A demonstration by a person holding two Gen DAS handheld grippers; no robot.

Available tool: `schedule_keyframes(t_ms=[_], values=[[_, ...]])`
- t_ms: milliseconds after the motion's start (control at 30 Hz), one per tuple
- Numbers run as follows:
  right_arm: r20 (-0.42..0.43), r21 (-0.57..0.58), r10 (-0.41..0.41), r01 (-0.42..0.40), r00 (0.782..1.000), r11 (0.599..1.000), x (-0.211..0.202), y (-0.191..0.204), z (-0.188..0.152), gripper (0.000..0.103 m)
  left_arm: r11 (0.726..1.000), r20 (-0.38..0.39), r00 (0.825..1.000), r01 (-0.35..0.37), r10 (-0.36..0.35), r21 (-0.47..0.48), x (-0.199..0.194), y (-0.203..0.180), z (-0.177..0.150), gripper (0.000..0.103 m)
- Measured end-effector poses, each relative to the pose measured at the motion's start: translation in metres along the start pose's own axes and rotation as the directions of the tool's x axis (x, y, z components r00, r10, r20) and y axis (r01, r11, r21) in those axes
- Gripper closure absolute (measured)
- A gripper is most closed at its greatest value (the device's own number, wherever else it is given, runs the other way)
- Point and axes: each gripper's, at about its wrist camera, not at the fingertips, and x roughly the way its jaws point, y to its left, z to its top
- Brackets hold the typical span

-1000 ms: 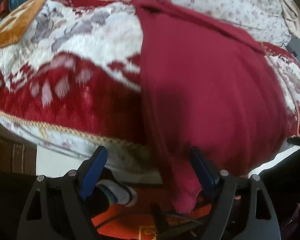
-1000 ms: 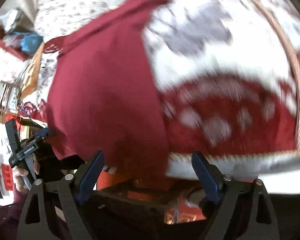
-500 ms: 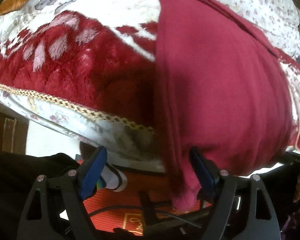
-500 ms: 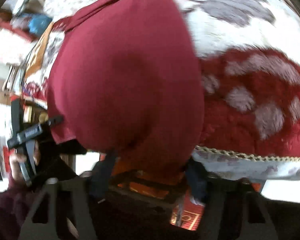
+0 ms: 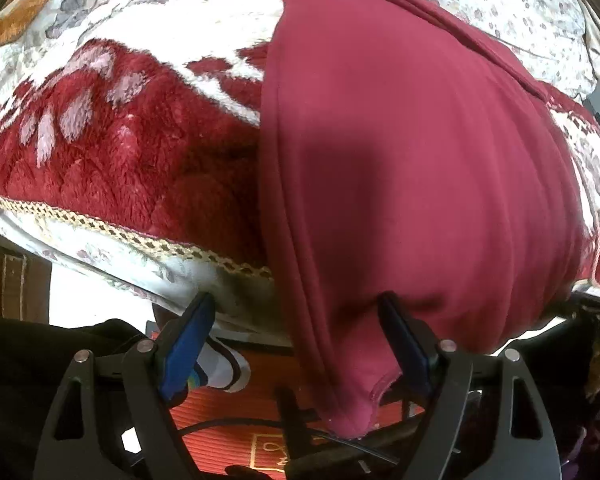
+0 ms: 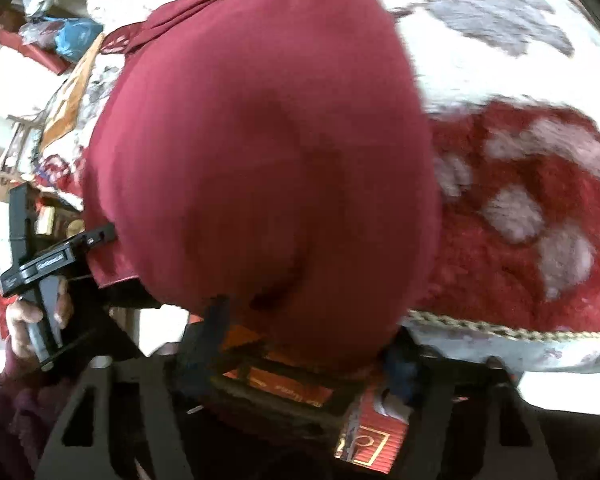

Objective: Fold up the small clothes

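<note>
Maroon garment (image 5: 420, 168) lies spread on the bed, over a red-and-white floral plush blanket (image 5: 112, 128), its near hem spilling past the gold-trimmed blanket edge. At far left in the right wrist view, a hand (image 6: 24, 316) grips the handle of the left claw's tool. Left claw (image 5: 296, 336) next: blue-padded fingers (image 5: 186, 344) set wide apart, the garment's lower-left corner hanging down between them and brushing the right-hand finger, nothing pinched. A sock-clad foot (image 5: 224, 368) and an orange mat (image 5: 236, 412) show below. Across to the right claw (image 6: 308, 344): badly blurred, fingers spread either side of the garment's bulging near edge, the cloth draping between them; whether they have bitten into it, I cannot tell.
</note>
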Motion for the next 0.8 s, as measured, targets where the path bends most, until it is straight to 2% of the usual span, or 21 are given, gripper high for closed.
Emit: schedule_keyframes(t_ms=[33, 67, 133, 200, 267, 333, 367, 433, 500, 667, 767, 800], values=[[0.002, 0.007, -0.004, 0.004, 1.000, 1.000, -0.001, -0.003, 0.000, 0.064, 1.000, -0.002, 1.000, -0.005, 0.005, 0.004, -0.001, -0.001, 0.001, 0.021], [0.006, 0.016, 0.006, -0.007, 1.000, 1.000, -0.002, -0.005, 0.000, 0.071, 1.000, -0.003, 1.000, -0.008, 0.008, 0.005, 0.000, -0.001, 0.001, 0.022], [0.002, 0.004, 0.020, -0.020, 1.000, 1.000, -0.002, -0.002, 0.001, 0.078, 1.000, -0.003, 1.000, -0.014, 0.014, 0.006, 0.001, -0.003, 0.000, 0.024], [-0.002, -0.031, 0.018, -0.018, 1.000, 0.999, -0.002, 0.007, 0.001, 0.081, 1.000, -0.002, 1.000, -0.017, 0.017, 0.008, 0.001, -0.003, 0.000, 0.026], [0.001, -0.058, 0.031, -0.031, 1.000, 0.998, -0.002, 0.017, 0.001, 0.084, 1.000, -0.003, 1.000, -0.022, 0.022, 0.010, 0.000, -0.006, 0.000, 0.031], [0.008, -0.075, 0.041, -0.040, 0.999, 0.996, -0.005, 0.021, 0.002, 0.085, 1.000, -0.011, 1.000, -0.012, 0.012, 0.012, 0.003, -0.004, -0.003, 0.050], [0.010, -0.078, 0.046, -0.045, 0.999, 0.996, -0.005, 0.022, 0.002, 0.085, 1.000, -0.013, 1.000, -0.007, 0.007, 0.015, 0.004, -0.005, -0.004, 0.054], [0.013, -0.078, 0.059, -0.057, 0.998, 0.995, -0.005, 0.022, 0.001, 0.085, 1.000, -0.011, 1.000, 0.001, -0.001, 0.027, 0.004, -0.007, -0.006, 0.080], [0.020, -0.070, 0.091, -0.090, 0.996, 0.994, -0.008, 0.023, 0.001, 0.086, 0.999, -0.013, 1.000, 0.018, -0.017, 0.041, 0.001, -0.010, -0.008, 0.096], [0.080, -0.076, 0.205, -0.199, 0.976, 0.977, -0.037, 0.024, 0.008, 0.086, 0.991, 0.009, 0.991, 0.131, -0.131, 0.008, -0.030, -0.004, -0.006, 0.097], [0.141, -0.073, 0.300, -0.292, 0.944, 0.954, -0.060, 0.028, 0.020, 0.086, 0.983, 0.065, 0.981, 0.181, -0.181, 0.006, -0.059, 0.000, 0.006, 0.097], [0.172, -0.077, 0.335, -0.326, 0.926, 0.942, -0.071, 0.028, 0.026, 0.086, 0.983, 0.093, 0.978, 0.184, -0.185, 0.011, -0.069, 0.000, 0.010, 0.097]])
